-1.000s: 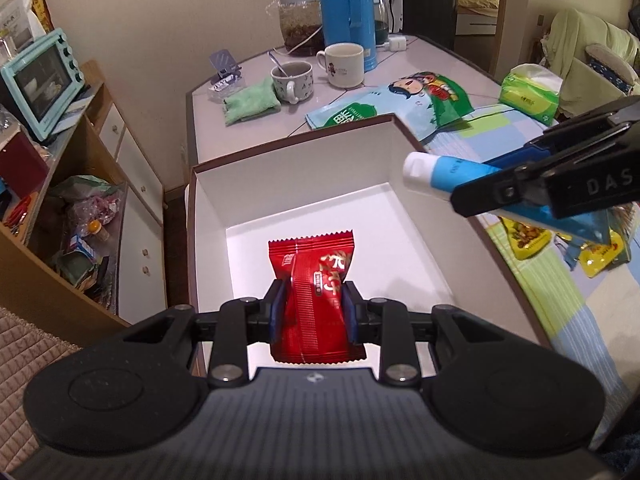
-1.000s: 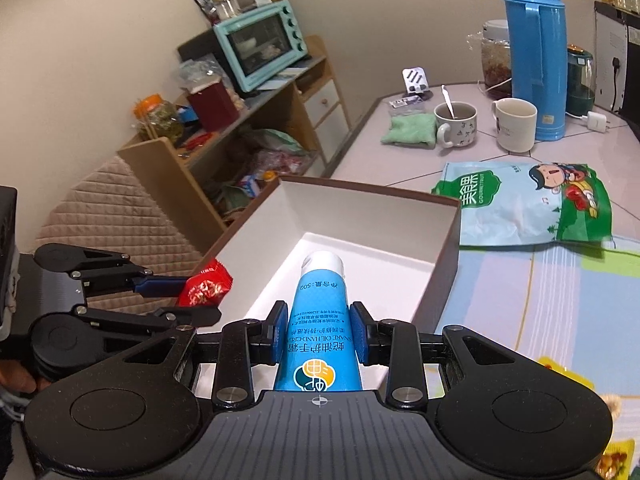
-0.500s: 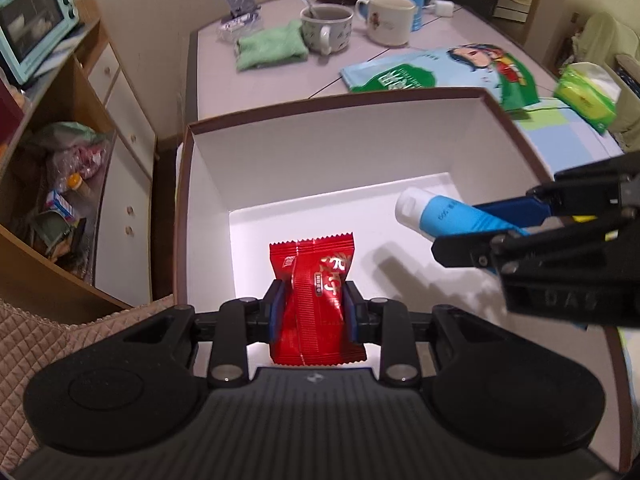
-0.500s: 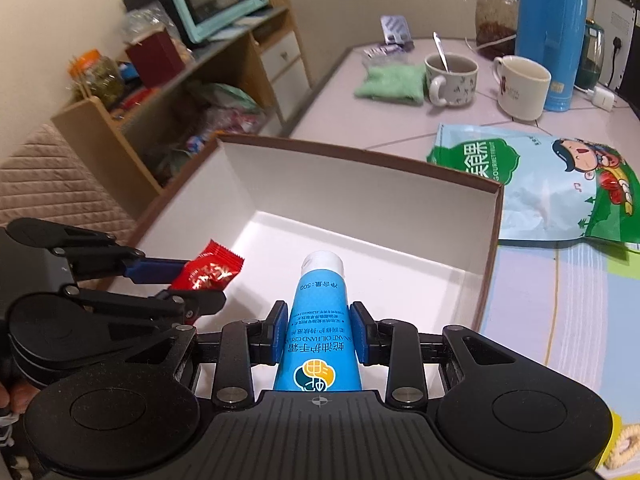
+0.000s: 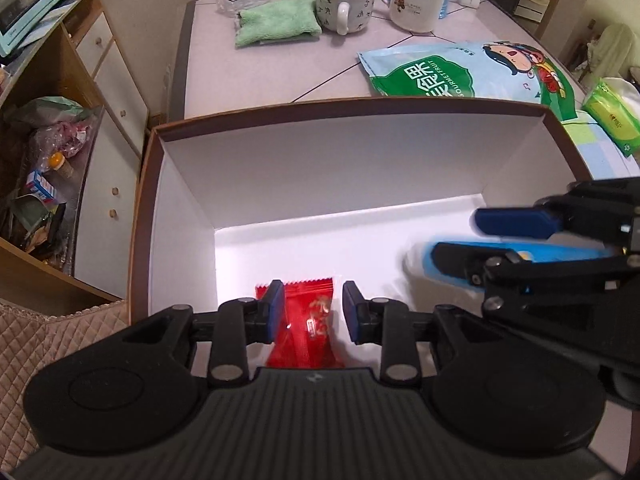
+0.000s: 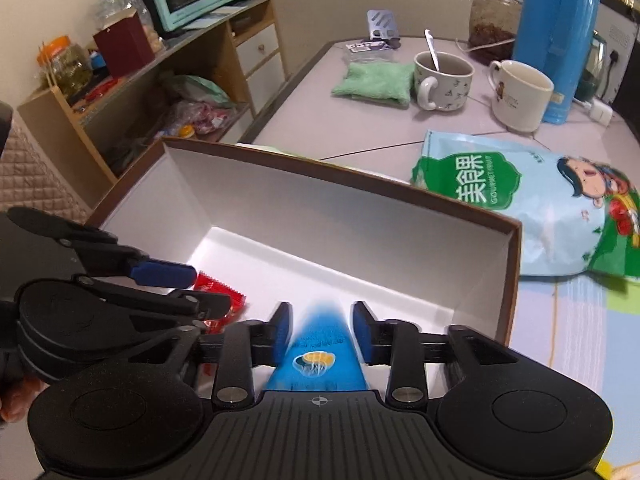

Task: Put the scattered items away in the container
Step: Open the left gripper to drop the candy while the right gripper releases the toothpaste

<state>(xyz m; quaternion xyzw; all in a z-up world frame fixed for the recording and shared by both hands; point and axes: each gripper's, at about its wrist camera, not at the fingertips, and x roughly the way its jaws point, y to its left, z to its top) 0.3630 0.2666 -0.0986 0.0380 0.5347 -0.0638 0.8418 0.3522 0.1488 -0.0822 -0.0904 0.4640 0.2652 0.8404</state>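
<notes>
Hanging over the open box (image 5: 360, 168), both grippers have their jaws spread with nothing pinched. The left gripper (image 5: 314, 310) sits above the red snack packet (image 5: 308, 320), which shows in the gap between the blue pads, clear of both; it looks blurred, so I can't tell if it's lying on the white floor yet. The right gripper (image 6: 322, 330) is at about 3 o'clock from it, and the blue tube (image 6: 320, 356) is between its pads the same way, also smeared. Beyond the box at 12 to 1 o'clock are a snack bag (image 6: 532, 208), two mugs (image 5: 346, 4) and a green cloth (image 5: 276, 20).
</notes>
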